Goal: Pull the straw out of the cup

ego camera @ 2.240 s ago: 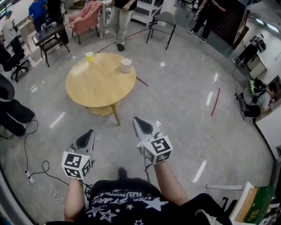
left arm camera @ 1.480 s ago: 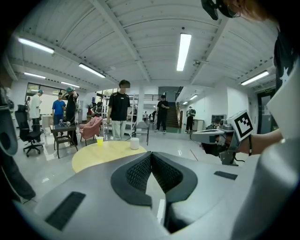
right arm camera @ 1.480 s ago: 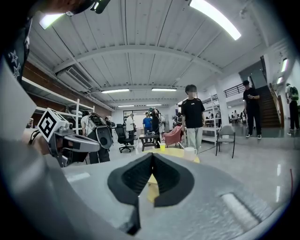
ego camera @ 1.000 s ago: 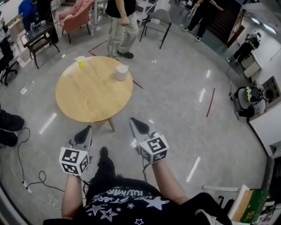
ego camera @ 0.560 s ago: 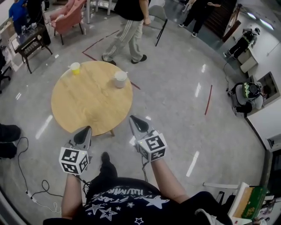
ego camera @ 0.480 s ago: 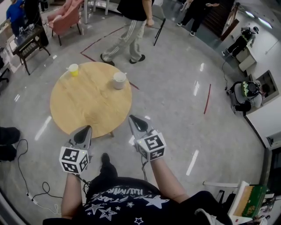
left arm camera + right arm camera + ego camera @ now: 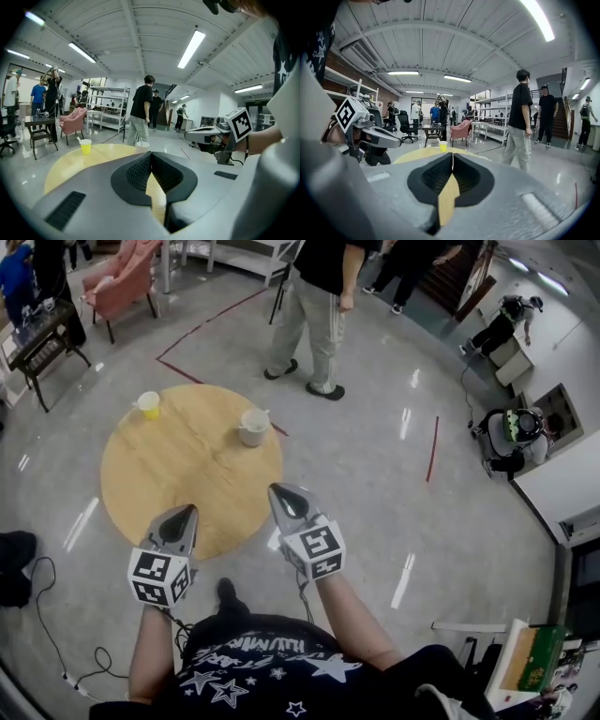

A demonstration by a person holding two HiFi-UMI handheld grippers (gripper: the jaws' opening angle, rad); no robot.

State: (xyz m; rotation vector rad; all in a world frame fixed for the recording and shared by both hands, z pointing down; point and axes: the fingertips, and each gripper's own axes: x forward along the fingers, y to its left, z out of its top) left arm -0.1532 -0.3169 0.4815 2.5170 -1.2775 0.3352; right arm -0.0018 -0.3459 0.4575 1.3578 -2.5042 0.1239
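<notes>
A round wooden table (image 7: 178, 486) stands just ahead of me. Near its far left rim is a yellow cup (image 7: 147, 405) with a straw; a white cup (image 7: 251, 427) with a straw is at the far right. My left gripper (image 7: 183, 513) is shut and empty over the table's near edge. My right gripper (image 7: 279, 492) is shut and empty at the near right rim. In the left gripper view the yellow cup (image 7: 85, 146) and white cup (image 7: 141, 145) lie beyond the closed left gripper (image 7: 151, 155). The right gripper view shows the yellow cup (image 7: 443, 146) above the right gripper (image 7: 453, 157).
A person in grey trousers (image 7: 317, 324) stands just beyond the table. A pink armchair (image 7: 120, 279) and a dark side table (image 7: 37, 332) are at the far left. Cables (image 7: 42, 587) lie on the floor to my left. A red tape line (image 7: 432, 448) marks the floor on the right.
I have walked closer, so the table now reaches both gripper tips. The person beyond the table has walked to the right. Both grippers stay shut.
</notes>
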